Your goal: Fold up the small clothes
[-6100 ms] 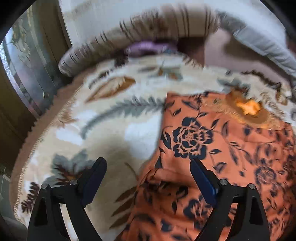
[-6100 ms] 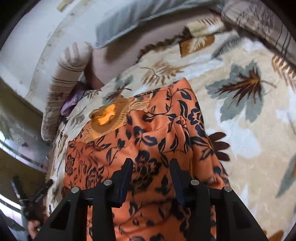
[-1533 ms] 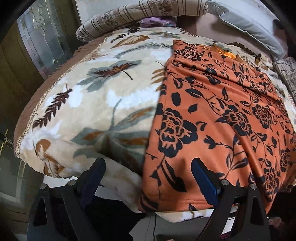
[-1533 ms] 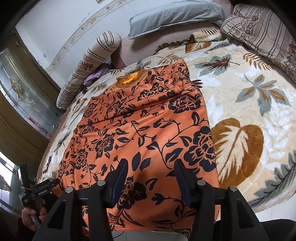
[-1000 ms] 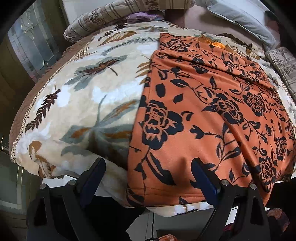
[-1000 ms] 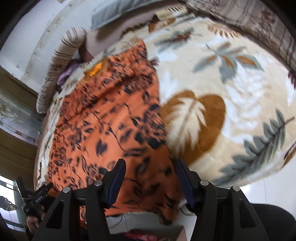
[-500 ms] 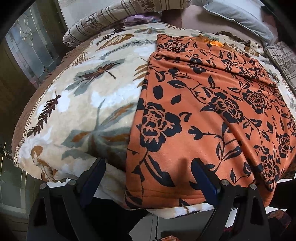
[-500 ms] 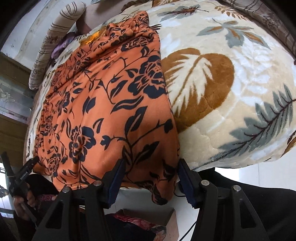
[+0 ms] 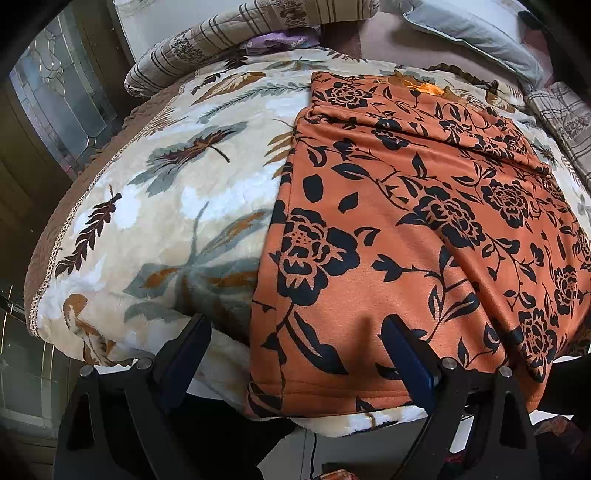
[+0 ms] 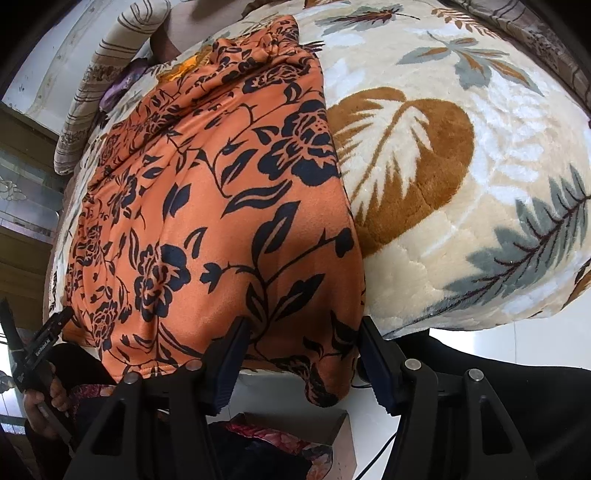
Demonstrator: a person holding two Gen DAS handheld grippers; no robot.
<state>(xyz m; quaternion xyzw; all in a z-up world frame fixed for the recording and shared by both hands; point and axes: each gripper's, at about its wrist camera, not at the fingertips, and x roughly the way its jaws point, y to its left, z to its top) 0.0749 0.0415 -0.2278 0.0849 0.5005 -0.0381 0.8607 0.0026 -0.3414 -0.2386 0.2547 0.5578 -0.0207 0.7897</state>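
An orange garment with black flowers [image 9: 417, 229] lies spread flat on the bed, its hem hanging over the near edge. My left gripper [image 9: 295, 332] is open, its jaws straddling the garment's near left corner just in front of the hem. My right gripper [image 10: 301, 334] is open, its jaws on either side of the garment's [image 10: 221, 206] near right corner at the hem. The left gripper also shows at the far left of the right wrist view [image 10: 40, 347], held in a hand.
A cream blanket with leaf prints [image 9: 155, 206] covers the bed [image 10: 461, 166]. Striped bolsters [image 9: 258, 26] and a grey pillow [image 9: 469, 33] lie at the head. A glass door [image 9: 62, 99] stands on the left. A box with cloth [image 10: 291, 439] sits on the floor below.
Both grippers have pulled back from the head of the bed to its near edge. In the last half second the right gripper has closed in on the hem's right corner; the left barely moved.
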